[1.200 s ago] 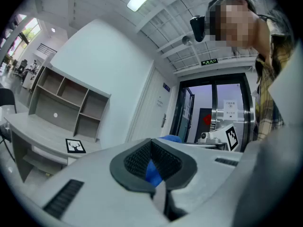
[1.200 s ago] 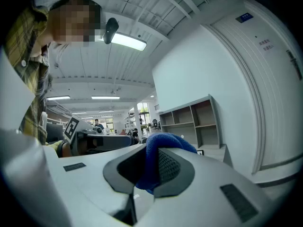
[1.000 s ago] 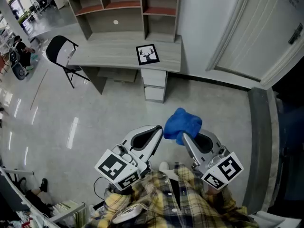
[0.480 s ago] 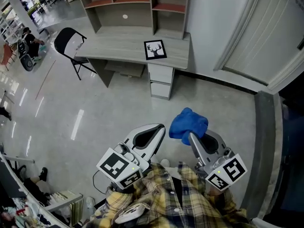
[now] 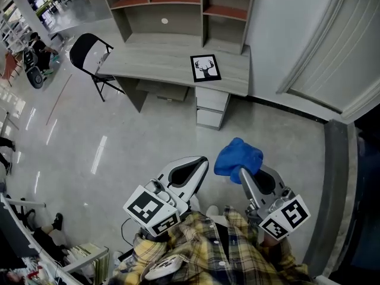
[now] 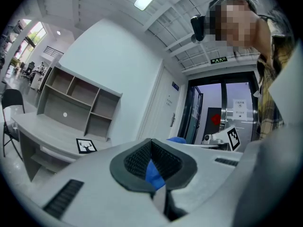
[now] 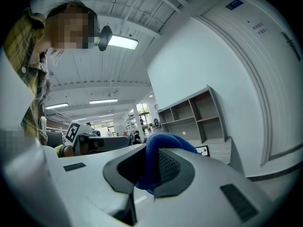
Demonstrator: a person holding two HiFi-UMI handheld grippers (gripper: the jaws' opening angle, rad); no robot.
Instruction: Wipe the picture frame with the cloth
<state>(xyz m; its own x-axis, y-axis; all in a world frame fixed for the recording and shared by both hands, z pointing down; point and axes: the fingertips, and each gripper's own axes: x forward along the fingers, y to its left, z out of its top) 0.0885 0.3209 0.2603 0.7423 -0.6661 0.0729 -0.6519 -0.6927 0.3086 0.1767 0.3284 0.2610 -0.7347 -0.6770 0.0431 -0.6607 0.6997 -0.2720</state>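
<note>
A grey desk (image 5: 160,61) stands against the far wall, and the picture frame (image 5: 205,68), a black frame around a white print of a deer's head, lies flat on its top near the right end, above the drawer unit (image 5: 212,107) beneath that end. An open shelf unit (image 5: 178,5) rises from the back of the desk, and a black folding chair (image 5: 89,52) stands at the desk's left end. Both grippers are held well short of the desk, over the bare floor in front of it, with their tips pointing toward it. The right gripper (image 5: 242,172) has its jaws clamped on a bunched blue cloth (image 5: 237,157), which bulges out past the jaw tips on the side facing the desk. The left gripper (image 5: 203,161) is just beside it, on the side toward the folding chair; its jaws are pressed together with nothing gripped. A person's yellow plaid shirt (image 5: 202,254) shows behind the grippers, farthest from the desk.
</note>
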